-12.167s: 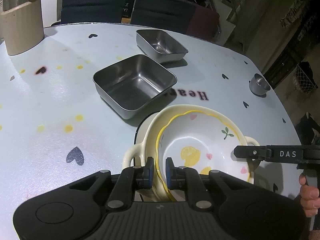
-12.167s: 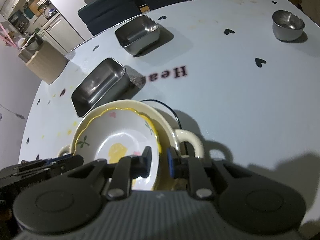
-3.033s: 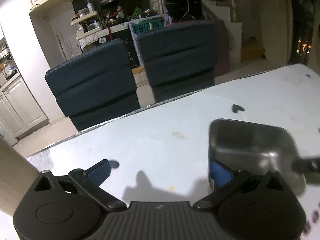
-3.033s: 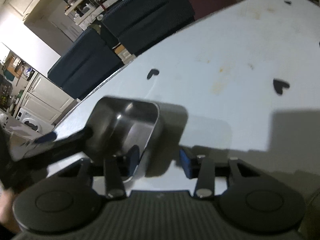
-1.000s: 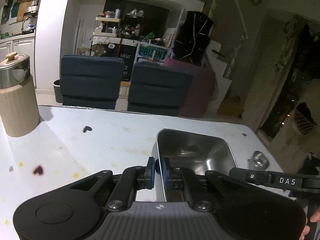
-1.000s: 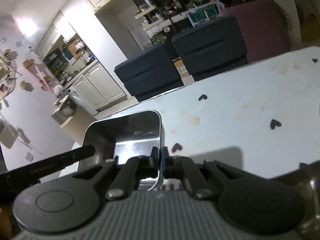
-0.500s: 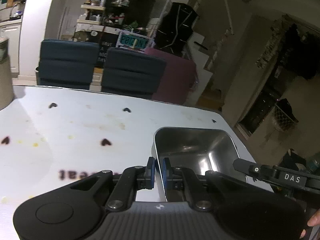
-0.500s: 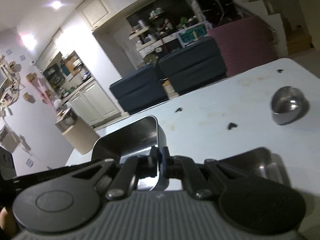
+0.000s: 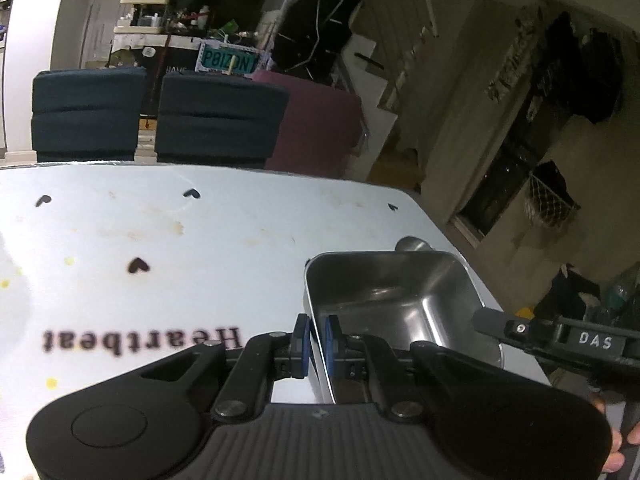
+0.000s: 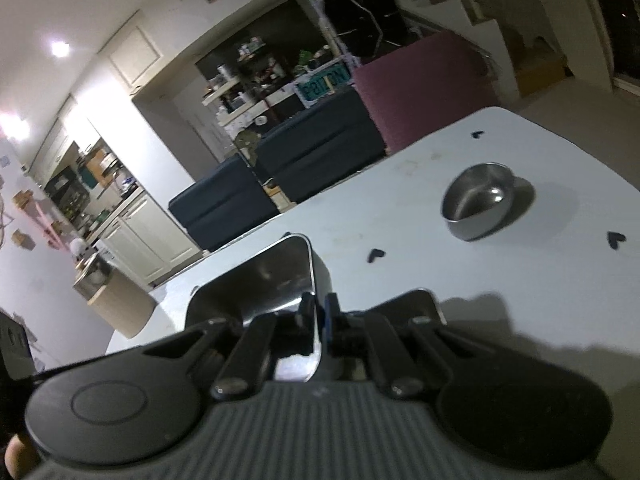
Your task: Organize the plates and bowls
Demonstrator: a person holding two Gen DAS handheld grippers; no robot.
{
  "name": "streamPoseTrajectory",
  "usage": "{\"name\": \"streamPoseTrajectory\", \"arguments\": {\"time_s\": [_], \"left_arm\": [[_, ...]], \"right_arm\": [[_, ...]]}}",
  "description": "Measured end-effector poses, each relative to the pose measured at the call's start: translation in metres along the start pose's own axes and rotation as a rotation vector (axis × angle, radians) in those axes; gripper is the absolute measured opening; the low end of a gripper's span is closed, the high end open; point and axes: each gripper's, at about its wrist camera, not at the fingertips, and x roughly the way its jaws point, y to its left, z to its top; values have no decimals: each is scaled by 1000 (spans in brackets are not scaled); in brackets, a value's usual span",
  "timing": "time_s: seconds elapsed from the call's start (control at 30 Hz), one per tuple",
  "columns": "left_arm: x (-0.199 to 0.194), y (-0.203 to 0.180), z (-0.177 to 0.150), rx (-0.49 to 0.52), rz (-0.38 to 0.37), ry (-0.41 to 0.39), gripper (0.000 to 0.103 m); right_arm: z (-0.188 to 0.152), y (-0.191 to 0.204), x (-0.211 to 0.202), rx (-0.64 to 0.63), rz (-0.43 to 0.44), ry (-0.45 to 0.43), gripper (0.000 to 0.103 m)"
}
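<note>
A square steel dish is held between both grippers above the white table. My left gripper is shut on the dish's left wall. My right gripper is shut on the dish's right wall; its arm shows in the left wrist view. A larger steel dish edge shows just beneath, at the right gripper's fingers. The ceramic bowls are out of view.
A small round steel cup stands on the table at the far right, near the edge. A beige canister stands at the far left. Dark blue chairs line the table's far side.
Both grippers have carried the steel dish to the right across the table, toward the small steel cup. The grip on both walls is unchanged.
</note>
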Motion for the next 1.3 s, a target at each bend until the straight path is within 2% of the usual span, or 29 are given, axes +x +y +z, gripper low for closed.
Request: {"name": "streamPoseTrajectory", "arguments": {"time_s": [0.27, 0.67, 1.13, 1.3], "left_arm": [[36, -1, -8, -28, -9, 92, 8], [72, -8, -16, 27, 24, 166, 8], [86, -19, -20, 145, 64, 215, 10], [86, -19, -21, 151, 66, 217, 10]], "right_arm": [[-2, -1, 0, 13, -42, -6, 8], [-8, -5, 4, -19, -123, 31, 9], [-10, -6, 14, -57, -191, 75, 9], [-13, -6, 20, -91, -219, 113, 8]]}}
